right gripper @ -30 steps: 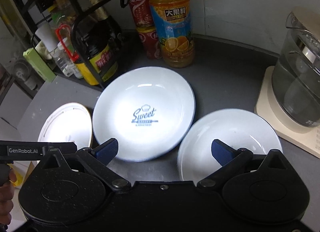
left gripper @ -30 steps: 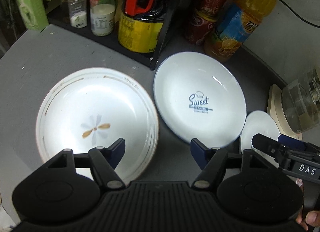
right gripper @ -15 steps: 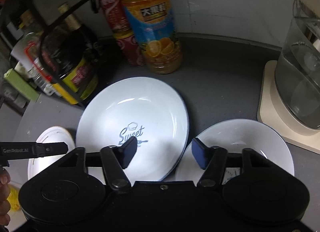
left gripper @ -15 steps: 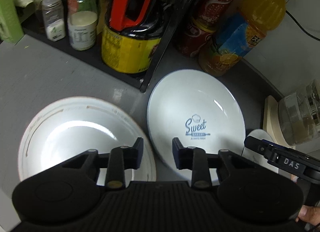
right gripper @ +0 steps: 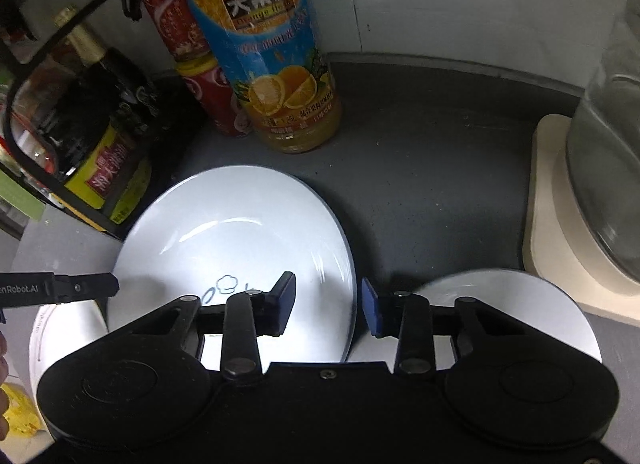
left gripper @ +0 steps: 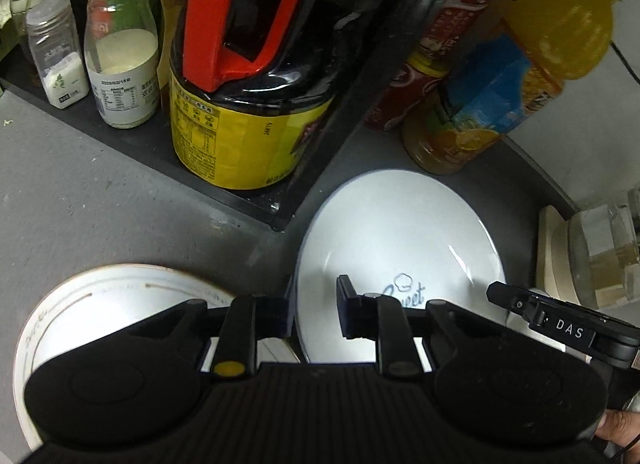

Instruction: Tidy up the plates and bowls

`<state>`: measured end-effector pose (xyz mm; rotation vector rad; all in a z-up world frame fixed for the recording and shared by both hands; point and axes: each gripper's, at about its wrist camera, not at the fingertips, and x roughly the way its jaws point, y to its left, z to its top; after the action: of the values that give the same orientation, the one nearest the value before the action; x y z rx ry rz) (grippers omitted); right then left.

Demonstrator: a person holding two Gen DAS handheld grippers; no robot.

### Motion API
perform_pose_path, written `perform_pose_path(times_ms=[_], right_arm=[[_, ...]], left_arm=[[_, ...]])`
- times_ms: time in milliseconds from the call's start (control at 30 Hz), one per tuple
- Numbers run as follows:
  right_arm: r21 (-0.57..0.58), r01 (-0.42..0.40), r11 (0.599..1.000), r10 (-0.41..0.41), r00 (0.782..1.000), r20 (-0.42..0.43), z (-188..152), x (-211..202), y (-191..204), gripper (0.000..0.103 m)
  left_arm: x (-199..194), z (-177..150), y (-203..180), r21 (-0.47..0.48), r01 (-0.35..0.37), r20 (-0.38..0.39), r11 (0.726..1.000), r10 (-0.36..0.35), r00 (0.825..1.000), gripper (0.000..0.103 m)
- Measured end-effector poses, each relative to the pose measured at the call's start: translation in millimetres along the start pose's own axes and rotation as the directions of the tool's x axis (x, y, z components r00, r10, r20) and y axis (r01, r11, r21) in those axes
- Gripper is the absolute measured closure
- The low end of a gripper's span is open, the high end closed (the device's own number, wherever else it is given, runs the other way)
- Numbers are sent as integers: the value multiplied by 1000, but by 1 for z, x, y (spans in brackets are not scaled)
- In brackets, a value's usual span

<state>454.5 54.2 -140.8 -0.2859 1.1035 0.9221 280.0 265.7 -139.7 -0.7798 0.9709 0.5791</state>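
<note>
Both grippers, left [left gripper: 314, 314] and right [right gripper: 328, 308], are straddling the flat, round, white blue-rimmed plate's [right gripper: 240, 232] opposite rims, jaws narrowed, not gripping.

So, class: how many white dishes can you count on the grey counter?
3. The brown-rimmed white plate lies leftmost, the blue-rimmed white "Sweet" plate sits in the middle, and the plain white dish lies rightmost. The grippers hide parts of each.

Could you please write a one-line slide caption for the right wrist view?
Right gripper straddling the right rim of the bakery plate, between the white bowl and juice bottle.
</note>
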Motion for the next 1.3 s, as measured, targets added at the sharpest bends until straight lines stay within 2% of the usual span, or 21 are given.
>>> perform_pose_path(times_ms=[167,333,500,667,833,1100,1300], right_arm=[[2,20,1000,-20,999,-41,2,13,-3,72],[5,24,1000,-24,998,-61,-1,20,-1,79],[-13,37,999,-38,996,-76,2,25,5,80],[37,8,999,-5,997,-80,5,24,-3,84],[27,14,1000,-12,998,-54,6,13,-4,90],[46,-17,999,19,999,-46,8,11,-10,90],[64,-41,997,46,996,-78,9,24,-10,84]], left_arm=[[14,6,6,-17,4,-32,1000,-4,999,91],[25,9,10,-33,9,-58,999,-10,998,91],[33,6,8,-38,10,-79,999,-13,997,93],[35,5,10,-63,26,-77,998,-31,997,93],[21,6,15,-67,36,-55,997,-40,998,93],[19,6,17,-70,39,-50,997,-42,998,94],[26,-1,19,-89,39,-80,995,-46,996,94]])
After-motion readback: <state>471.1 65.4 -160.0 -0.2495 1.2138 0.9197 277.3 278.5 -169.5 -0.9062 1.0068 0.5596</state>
